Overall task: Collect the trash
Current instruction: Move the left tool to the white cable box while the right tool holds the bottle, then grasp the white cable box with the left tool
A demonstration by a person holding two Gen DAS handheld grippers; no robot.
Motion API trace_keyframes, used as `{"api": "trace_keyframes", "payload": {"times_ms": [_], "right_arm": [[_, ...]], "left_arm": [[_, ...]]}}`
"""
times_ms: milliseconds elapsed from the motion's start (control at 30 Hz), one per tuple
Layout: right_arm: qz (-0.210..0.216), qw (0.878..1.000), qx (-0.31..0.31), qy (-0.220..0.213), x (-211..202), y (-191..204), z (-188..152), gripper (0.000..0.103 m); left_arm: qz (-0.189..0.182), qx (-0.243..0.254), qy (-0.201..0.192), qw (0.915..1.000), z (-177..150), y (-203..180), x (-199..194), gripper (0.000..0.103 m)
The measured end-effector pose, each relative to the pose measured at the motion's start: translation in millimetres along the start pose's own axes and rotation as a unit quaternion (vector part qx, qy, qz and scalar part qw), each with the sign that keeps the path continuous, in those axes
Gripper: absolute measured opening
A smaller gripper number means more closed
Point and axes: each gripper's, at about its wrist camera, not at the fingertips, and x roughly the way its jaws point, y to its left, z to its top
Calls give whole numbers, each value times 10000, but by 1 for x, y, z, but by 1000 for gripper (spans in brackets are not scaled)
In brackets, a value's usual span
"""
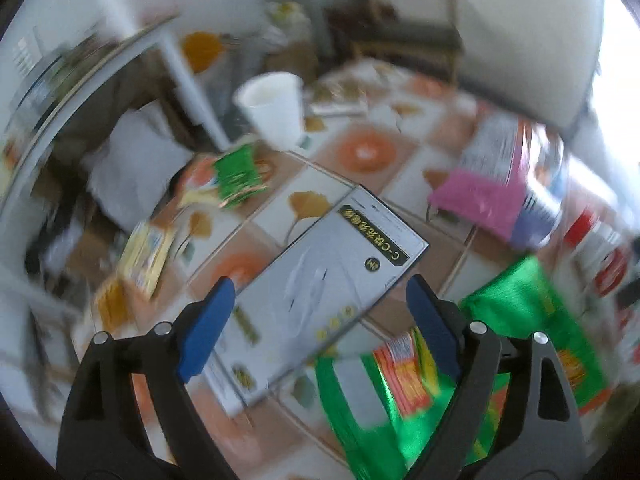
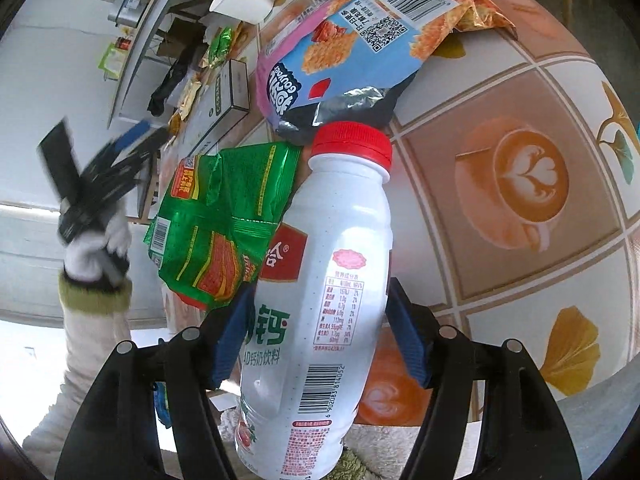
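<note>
Our right gripper clamps the white red-capped plastic bottle; our left gripper, wide and empty, could knock the white paper cup.

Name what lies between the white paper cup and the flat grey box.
In the left wrist view, a small green foil wrapper lies between white paper cup and flat grey box.

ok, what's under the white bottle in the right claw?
Under the white bottle: one edge of the green snack bag and the patterned tablecloth. Beyond its cap lies the pink-blue snack bag. Anything directly beneath is covered.
</note>
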Motion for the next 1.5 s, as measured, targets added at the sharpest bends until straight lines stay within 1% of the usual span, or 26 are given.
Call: {"api": "trace_keyframes", "payload": {"times_ms": [133, 167, 200, 233, 300, 400, 467, 533, 567, 600, 633, 700, 833, 1000, 1033, 1100, 1167, 1267, 1400, 1500], "right_arm": [[28, 10000, 16, -10, -3, -3, -1, 65], [45, 10000, 30, -12, -3, -3, -1, 65], [62, 10000, 46, -15, -4, -4, -1, 65], [89, 9999, 74, -16, -4, -5, -1, 65], [128, 9999, 105, -10, -4, -7, -1, 65], [147, 9998, 129, 5, -6, -9, 1, 65], [153, 9998, 138, 2, -6, -10, 1, 65], [149, 9998, 143, -6, -7, -10, 0, 65], [148, 9998, 142, -8, -7, -10, 0, 65], [149, 9998, 146, -11, -7, -10, 0, 65], [148, 9998, 148, -8, -7, -10, 1, 65], [132, 9998, 146, -14, -7, -9, 0, 65], [96, 9999, 122, -27, -7, -8, -1, 65], [70, 9999, 128, -46, -6, -6, -2, 65], [63, 9999, 126, -52, -6, -5, -2, 65], [65, 9999, 130, -59, -6, -4, -3, 65], [65, 9999, 135, -65, -5, -3, -4, 65], [79, 9999, 135, -61, -4, -2, -4, 65], [104, 9998, 140, -50, -3, -2, -4, 65], [80, 9999, 136, -45, -3, -2, -4, 65]], "left_arm": [[-186, 569, 498, 9970, 16, -8, 36, 85], [-170, 639, 566, 9962, 20, -8, 44, 92], [-156, 635, 487, 9967, 24, -7, 46, 93], [-220, 597, 488, 9968, 30, -2, 50, 93], [-296, 415, 559, 9971, 36, 7, 58, 94], [-268, 162, 519, 9982, 39, 19, 63, 94], [-403, -266, 532, 9974, 38, 35, 68, 94], [-588, -713, 532, 9943, 33, 50, 72, 94], [-678, -930, 537, 9919, 30, 57, 73, 94], [-803, -1262, 545, 9872, 23, 68, 75, 94], [-875, -1475, 557, 9836, 19, 75, 76, 94], [-1004, -1967, 545, 9738, 3, 93, 75, 94], [-994, -2426, 481, 9638, -24, 113, 68, 94], [-1052, -3028, 411, 9463, -63, 131, 57, 94], [-1049, -3088, 385, 9446, -69, 134, 55, 94], [-1013, -3199, 311, 9415, -82, 137, 49, 93], [-958, -3245, 267, 9406, -88, 137, 44, 92], [-850, -3251, 143, 9417, -95, 134, 38, 86], [-571, -3206, 23, 9455, -104, 131, 32, 86], [-495, -3289, -42, 9430, -115, 133, 27, 86]]}}
